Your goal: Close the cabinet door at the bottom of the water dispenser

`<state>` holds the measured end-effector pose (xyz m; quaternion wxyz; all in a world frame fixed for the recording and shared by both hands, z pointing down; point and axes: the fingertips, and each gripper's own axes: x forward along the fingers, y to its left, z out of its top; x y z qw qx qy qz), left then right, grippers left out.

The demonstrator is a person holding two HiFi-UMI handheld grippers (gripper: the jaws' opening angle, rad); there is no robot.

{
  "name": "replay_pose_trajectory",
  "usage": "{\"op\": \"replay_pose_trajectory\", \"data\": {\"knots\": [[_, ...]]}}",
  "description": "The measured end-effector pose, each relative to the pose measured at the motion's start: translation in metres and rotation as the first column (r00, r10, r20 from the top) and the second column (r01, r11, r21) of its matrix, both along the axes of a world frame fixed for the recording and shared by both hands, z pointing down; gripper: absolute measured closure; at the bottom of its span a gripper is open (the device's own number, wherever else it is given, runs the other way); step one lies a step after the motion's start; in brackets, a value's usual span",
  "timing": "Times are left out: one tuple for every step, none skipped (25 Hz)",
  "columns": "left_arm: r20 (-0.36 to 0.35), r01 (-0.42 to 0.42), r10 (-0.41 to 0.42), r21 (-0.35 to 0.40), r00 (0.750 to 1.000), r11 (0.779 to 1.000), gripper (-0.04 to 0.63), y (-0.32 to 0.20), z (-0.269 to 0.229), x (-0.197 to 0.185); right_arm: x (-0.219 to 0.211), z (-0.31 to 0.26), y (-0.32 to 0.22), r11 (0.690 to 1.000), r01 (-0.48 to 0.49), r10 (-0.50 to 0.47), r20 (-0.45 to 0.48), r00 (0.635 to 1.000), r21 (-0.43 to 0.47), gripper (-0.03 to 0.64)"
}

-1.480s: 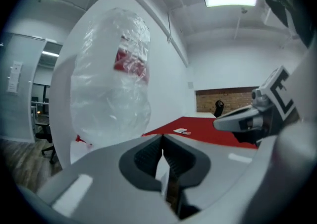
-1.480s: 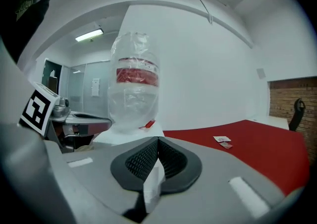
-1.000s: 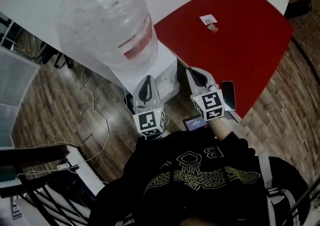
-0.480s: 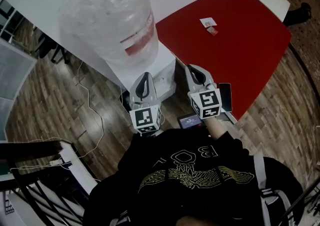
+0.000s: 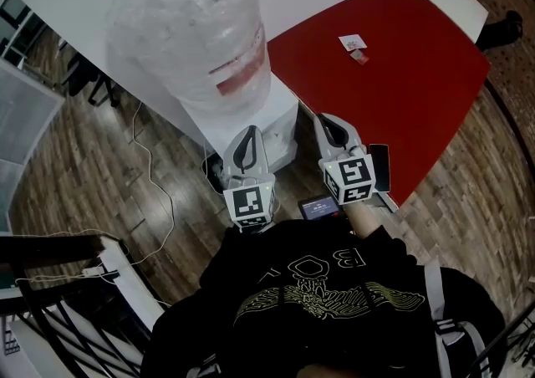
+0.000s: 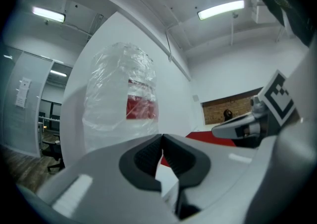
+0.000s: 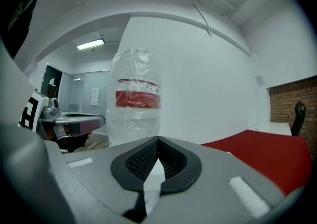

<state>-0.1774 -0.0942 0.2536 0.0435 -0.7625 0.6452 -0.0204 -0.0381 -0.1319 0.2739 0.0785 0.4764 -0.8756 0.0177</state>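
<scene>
left gripper [image 5: 245, 137] jaws together, empty | right gripper [image 5: 325, 122] same | water dispenser [image 5: 280, 113] mid-frame, just ahead | cabinet door below, unseen | left likely nearer

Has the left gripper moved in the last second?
No. The left gripper keeps its spot just in front of the white dispenser.

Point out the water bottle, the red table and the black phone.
water bottle [image 5: 188, 29]: head view, on its clear plastic-wrapped top.
red table [image 5: 401, 75]: head view, on the bare middle of its top.
black phone [image 5: 382, 163]: head view, on its dark face.
</scene>
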Motion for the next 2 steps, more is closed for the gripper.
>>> {"op": "replay_pose_trajectory", "data": {"knots": [[0.0, 0.002, -0.002, -0.003, 1.0, 1.0, 0.588, 0.0007, 0.0012, -0.0004, -0.0006, -0.0001, 0.0005, 1.0, 0.004, -0.004, 0.001, 1.0, 0.001, 0.618], [0.0, 0.004, -0.004, -0.007, 1.0, 1.0, 0.588, 0.0015, 0.0023, -0.0009, -0.0012, -0.0002, 0.001, 1.0, 0.007, -0.007, 0.003, 1.0, 0.001, 0.618]]}}
